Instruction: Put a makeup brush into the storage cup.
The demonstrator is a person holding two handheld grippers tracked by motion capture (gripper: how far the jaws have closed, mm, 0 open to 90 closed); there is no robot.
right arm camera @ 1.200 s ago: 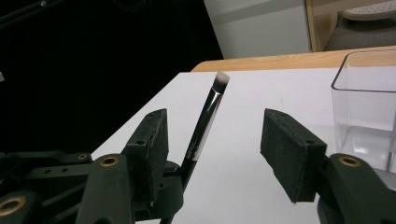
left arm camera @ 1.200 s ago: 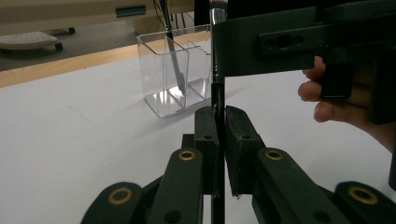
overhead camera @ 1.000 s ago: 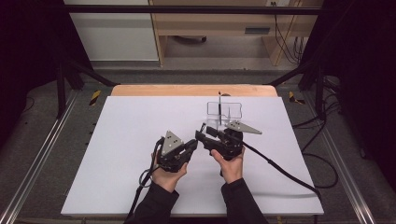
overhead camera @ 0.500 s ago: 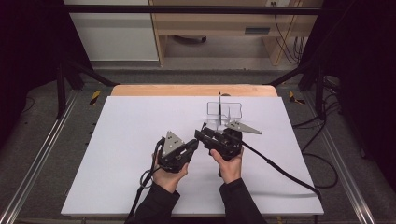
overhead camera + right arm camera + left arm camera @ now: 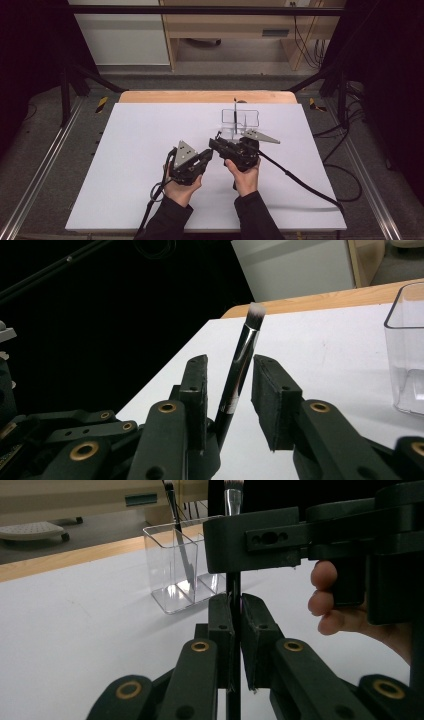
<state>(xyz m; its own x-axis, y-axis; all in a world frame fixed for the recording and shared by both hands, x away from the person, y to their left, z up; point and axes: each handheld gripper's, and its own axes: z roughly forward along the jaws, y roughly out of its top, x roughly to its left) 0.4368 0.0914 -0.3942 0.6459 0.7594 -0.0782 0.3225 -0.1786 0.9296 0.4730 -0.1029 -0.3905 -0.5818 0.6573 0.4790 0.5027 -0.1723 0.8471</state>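
A slim black-handled makeup brush (image 5: 240,371) is clamped by the left gripper (image 5: 235,630) between the parted jaws of the right gripper (image 5: 231,400), near a clear plastic square holder (image 5: 240,122).

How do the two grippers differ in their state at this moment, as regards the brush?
The left gripper has its jaws closed on the handle of the brush, while the right gripper has its jaws apart, with gaps beside the brush shaft between them. In the high view, the left gripper sits nearer the person, the right one nearer the clear holder. Both are black, hand-held, and meet at the same brush.
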